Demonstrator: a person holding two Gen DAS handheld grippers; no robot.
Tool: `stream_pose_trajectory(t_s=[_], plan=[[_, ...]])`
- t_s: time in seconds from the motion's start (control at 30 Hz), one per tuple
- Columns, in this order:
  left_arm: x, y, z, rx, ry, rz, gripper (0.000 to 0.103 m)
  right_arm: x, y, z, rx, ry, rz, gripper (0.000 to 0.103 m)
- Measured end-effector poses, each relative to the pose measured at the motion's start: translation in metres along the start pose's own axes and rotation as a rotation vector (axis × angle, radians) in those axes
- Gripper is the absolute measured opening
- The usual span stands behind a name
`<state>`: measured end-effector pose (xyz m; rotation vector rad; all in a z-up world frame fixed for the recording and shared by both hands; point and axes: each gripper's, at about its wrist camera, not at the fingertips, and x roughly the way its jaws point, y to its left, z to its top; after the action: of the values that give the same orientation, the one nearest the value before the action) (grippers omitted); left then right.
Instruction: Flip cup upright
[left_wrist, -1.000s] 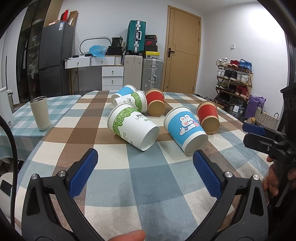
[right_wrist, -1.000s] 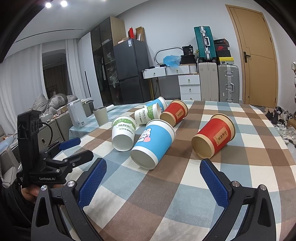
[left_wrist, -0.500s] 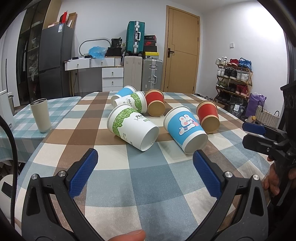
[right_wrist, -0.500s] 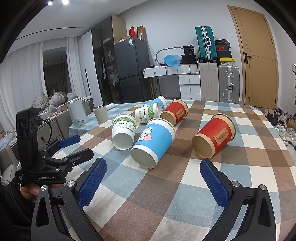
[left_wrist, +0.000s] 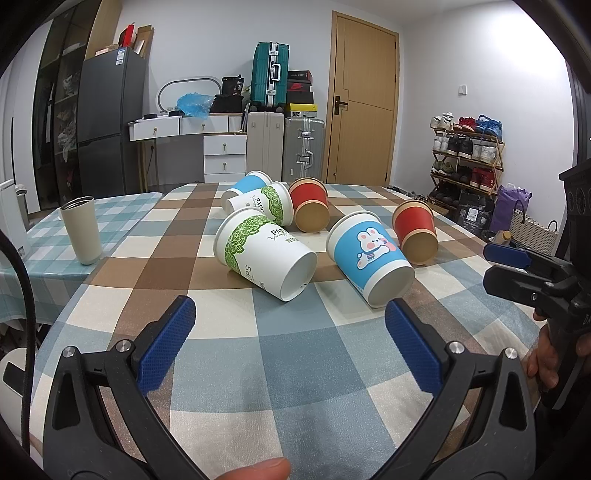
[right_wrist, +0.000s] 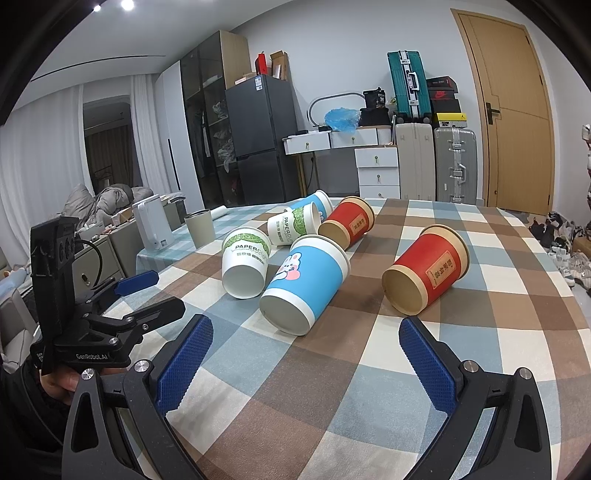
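Several paper cups lie on their sides on the checked tablecloth (left_wrist: 295, 354). Nearest are a white cup with green leaves (left_wrist: 264, 253) (right_wrist: 245, 262), a blue bunny cup (left_wrist: 369, 254) (right_wrist: 306, 280) and a red cup (left_wrist: 415, 232) (right_wrist: 428, 267). Behind them lie a second green-leaf cup (left_wrist: 266, 203), a second blue cup (left_wrist: 245, 186) and a second red cup (left_wrist: 310, 205). My left gripper (left_wrist: 290, 328) is open and empty, short of the leaf cup. My right gripper (right_wrist: 306, 350) is open and empty, short of the bunny cup.
A beige tumbler (left_wrist: 81, 229) stands upright on the adjoining table at the left. A white appliance (right_wrist: 153, 223) stands beyond it. Suitcases (left_wrist: 284, 147), drawers and a door are behind the table. A shoe rack (left_wrist: 467, 155) is at the right.
Both grippers stay open and nearly still. The left view has shifted slightly; the cups have not moved.
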<state>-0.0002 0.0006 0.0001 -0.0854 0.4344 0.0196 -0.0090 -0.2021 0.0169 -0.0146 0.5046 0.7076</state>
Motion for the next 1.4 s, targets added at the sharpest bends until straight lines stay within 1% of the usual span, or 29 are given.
stream_pose_trajectory(t_s=[0.5, 0.77, 0.97, 1.07, 1.17, 1.4], plan=[[0.000, 0.000, 0.000, 0.002, 0.000, 0.001, 0.102, 0.004, -0.007, 0.001, 0.034, 0.030, -0.006, 0.103], [0.000, 0.000, 0.000, -0.002, 0.003, -0.002, 0.102, 0.003, -0.009, 0.003, 0.037, 0.032, -0.015, 0.103], [-0.002, -0.008, 0.005, -0.022, 0.045, -0.021, 0.102, 0.000, -0.013, 0.002, 0.051, 0.038, -0.028, 0.103], [0.009, -0.014, 0.006, -0.012, 0.060, -0.017, 0.102, -0.004, -0.017, 0.002, 0.054, 0.036, -0.037, 0.103], [0.009, -0.016, 0.008, -0.012, 0.059, -0.008, 0.102, -0.007, -0.020, 0.002, 0.061, 0.037, -0.051, 0.103], [0.021, -0.028, 0.015, -0.002, 0.115, -0.032, 0.102, -0.011, -0.030, 0.003, 0.083, 0.036, -0.084, 0.103]])
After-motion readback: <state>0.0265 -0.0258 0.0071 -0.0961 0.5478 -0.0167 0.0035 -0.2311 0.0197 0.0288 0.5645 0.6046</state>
